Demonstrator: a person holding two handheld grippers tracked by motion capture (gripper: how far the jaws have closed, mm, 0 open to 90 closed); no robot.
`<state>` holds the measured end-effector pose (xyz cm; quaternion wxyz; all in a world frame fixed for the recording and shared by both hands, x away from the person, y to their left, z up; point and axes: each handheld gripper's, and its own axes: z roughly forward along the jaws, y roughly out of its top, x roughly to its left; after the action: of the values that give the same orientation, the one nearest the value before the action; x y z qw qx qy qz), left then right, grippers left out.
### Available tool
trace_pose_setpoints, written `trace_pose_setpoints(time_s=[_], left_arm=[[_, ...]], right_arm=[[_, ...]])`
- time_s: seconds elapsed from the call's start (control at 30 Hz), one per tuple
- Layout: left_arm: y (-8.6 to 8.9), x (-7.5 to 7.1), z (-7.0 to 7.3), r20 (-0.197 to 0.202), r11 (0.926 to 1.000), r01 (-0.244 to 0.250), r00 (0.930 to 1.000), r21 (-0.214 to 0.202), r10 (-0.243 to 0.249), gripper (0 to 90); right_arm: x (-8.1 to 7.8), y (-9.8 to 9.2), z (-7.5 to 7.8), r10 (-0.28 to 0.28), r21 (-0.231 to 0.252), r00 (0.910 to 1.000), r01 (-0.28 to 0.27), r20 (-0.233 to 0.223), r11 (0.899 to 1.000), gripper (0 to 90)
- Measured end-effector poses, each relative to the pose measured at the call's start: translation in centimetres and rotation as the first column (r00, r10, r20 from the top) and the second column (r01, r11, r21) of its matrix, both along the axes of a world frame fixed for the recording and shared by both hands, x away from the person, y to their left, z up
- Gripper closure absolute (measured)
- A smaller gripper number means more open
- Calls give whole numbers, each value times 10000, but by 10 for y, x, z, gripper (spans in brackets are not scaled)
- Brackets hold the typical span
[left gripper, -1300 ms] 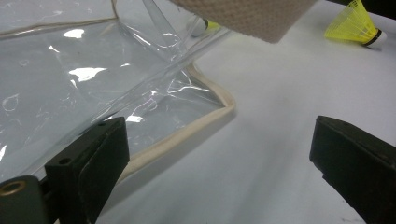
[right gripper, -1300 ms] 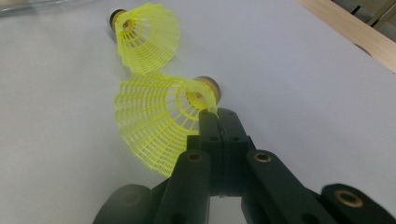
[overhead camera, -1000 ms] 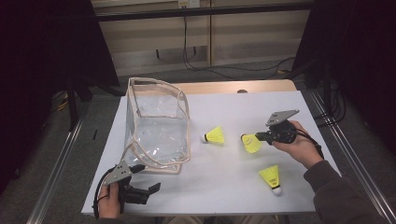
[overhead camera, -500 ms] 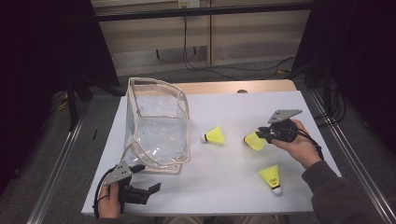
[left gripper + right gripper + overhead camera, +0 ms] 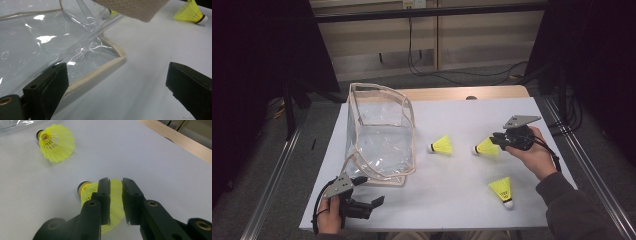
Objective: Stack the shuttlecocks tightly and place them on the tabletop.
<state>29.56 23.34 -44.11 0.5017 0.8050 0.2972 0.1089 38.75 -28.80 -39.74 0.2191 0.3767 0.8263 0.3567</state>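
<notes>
R hand-held gripper (image 5: 498,143) nearly shut, jaws just closed a bit more, pinching the skirt of the mid shuttle (image 5: 100,195) on the tabletop (image 5: 462,200). Skirt's flimsy, so grip light, lift straight, then drop into the bag (image 5: 379,135). L hand-held gripper (image 5: 374,200) wide open, holding nothing, beside the bag corner. 2 more shuttles loose.

The clear plastic box with beige edging (image 5: 379,135) blocks the left side of the white desk (image 5: 452,200); between three yellow plastic shuttlecocks (image 5: 442,145) the surface is free.
</notes>
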Motion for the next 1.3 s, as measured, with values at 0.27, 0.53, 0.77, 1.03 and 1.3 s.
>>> trace_pose_setpoints(time_s=[0.27, 0.53, 0.77, 1.03, 1.3], left_arm=[[1, 0, 0, 39, 10000, 16, 10000, 36, -16, 43], [1, 0, 0, 95, 10000, -13, 10000, 80, 12, 44], [1, 0, 0, 65, 10000, -18, 10000, 15, 18, 44], [2, -1, 1, 24, 10000, -25, 10000, -4, 25, 44], [1, -1, 1, 20, 10000, -44, 10000, 24, 44, 44]], right_arm=[[-1, 1, -3, 161, 17, 9994, -161, -292, 9999, 900], [-1, -2, -7, 49, 23, 9996, -48, -285, 10000, 900], [-2, -6, -7, -18, 52, 9995, 20, -308, 10000, 900], [-3, -7, -11, -30, 114, 9993, 35, -373, 9999, 900], [-5, -9, -14, -125, 186, 9989, 133, -449, 9997, 900]])
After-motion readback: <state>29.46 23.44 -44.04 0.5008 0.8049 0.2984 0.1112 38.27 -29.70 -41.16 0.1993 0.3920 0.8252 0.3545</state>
